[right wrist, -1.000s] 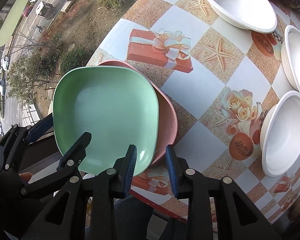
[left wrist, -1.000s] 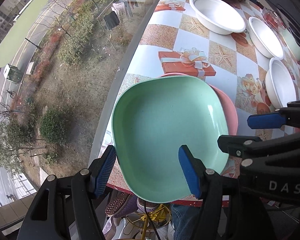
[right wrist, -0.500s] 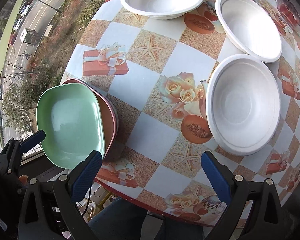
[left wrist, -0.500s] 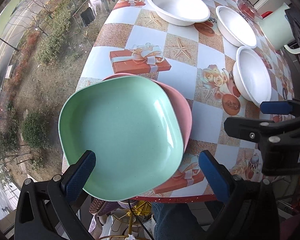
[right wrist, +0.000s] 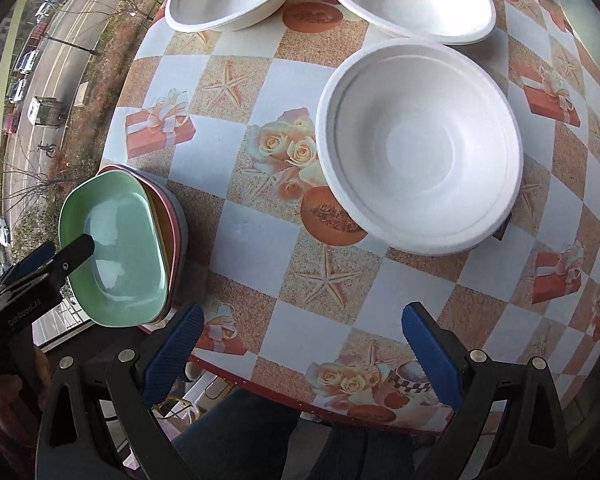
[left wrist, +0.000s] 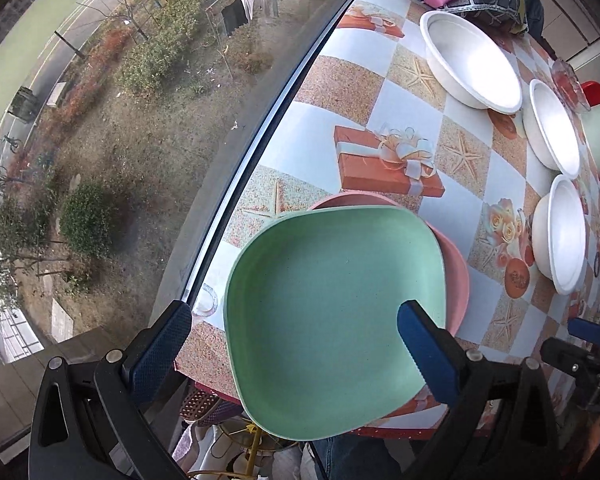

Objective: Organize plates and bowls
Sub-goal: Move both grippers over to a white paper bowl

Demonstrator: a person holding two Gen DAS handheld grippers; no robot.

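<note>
Left wrist view
Left gripper (left wrist: 294,344): jaws spread wide and gripping nothing, straddling the near rim of the green plate (left wrist: 332,300).
Green plate: at 6 o'clock, nested on a pink plate (left wrist: 456,276) at the table (left wrist: 404,104) edge by the window.
White bowls: three in an arc from 1 to 3 o'clock, well apart from the plates.

Right wrist view
Right gripper (right wrist: 300,344): jaws spread wide, empty, over bare tablecloth.
Nearest bowl (right wrist: 418,146): at 1 o'clock, upright; two more at 12.
Plate stack: at 9 o'clock, overhanging the edge.
Handling: bowls look like light, thin moulded pulp, easily dented; pinch the rim gently. Plates look stiff and smooth, likely slippery; take the raised rim.
</note>
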